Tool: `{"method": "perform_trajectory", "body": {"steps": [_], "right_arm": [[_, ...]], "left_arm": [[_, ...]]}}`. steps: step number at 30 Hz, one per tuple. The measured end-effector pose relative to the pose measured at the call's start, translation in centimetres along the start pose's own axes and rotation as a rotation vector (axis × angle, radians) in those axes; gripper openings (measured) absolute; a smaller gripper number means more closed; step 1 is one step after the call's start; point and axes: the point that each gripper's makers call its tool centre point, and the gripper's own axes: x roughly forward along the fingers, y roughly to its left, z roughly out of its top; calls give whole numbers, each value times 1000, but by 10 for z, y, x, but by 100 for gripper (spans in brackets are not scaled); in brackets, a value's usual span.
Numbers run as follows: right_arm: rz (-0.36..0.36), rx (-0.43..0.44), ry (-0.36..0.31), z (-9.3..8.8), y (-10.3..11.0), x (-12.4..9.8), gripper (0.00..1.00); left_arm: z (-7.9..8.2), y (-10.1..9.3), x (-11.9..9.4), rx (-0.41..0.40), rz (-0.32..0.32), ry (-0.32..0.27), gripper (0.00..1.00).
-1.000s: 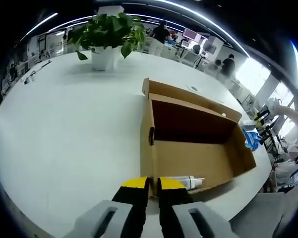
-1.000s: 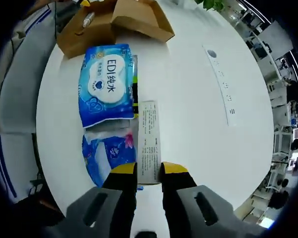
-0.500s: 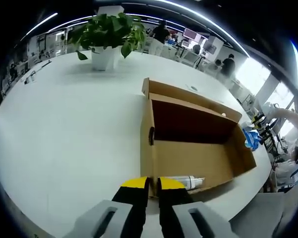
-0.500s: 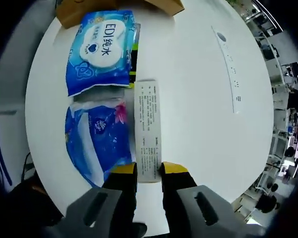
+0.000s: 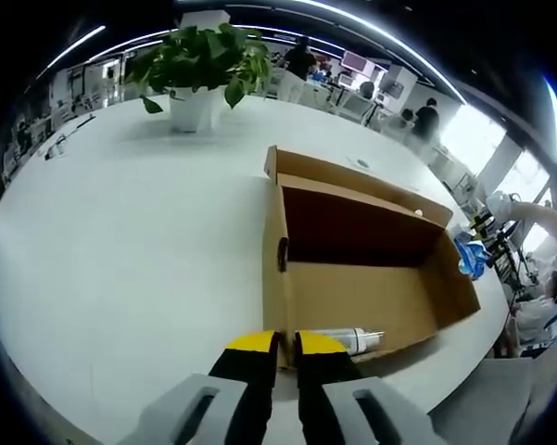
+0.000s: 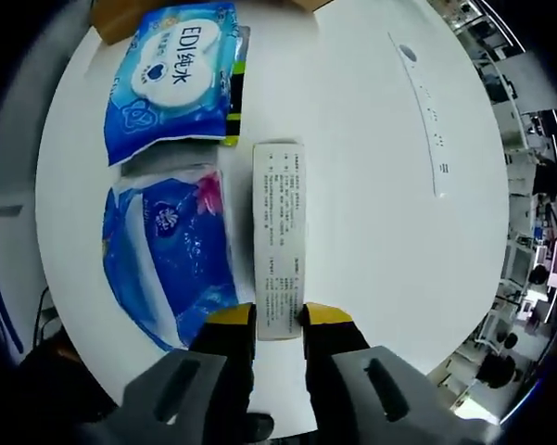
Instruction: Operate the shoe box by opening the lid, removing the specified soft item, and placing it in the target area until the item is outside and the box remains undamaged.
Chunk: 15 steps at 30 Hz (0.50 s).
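Shoe box (image 5: 366, 255) lies open on the white table (image 5: 120, 232), our left gripper (image 5: 276, 345) pinching its thin cardboard wall (image 5: 276, 269), which we judge would crease easily. Soft wipes packs (image 6: 171, 74) lie outside beside the long flat carton (image 6: 280, 236) our right gripper (image 6: 278, 320) clamps by its end; it looks light and rigid.

Right gripper (image 6: 278, 320) jaws clamp long white box (image 6: 279, 236); blue wipes packs (image 6: 171, 255) beside.
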Motion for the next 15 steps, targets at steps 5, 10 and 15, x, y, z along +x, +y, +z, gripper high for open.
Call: {"method": "perform_trajectory", "body": {"steps": [5,10,15], "right_arm": [[-47,-67,-3,3,-4,-1,19],[-67,-72,-3,5,-4,-4,19],[-82,-77,1,4,-7,-3,20]], "left_arm": [[1,1,1,23,1,6,9],[1,0,1,38,0,12,9],[1,0,1,54,-2,18,10]]}}
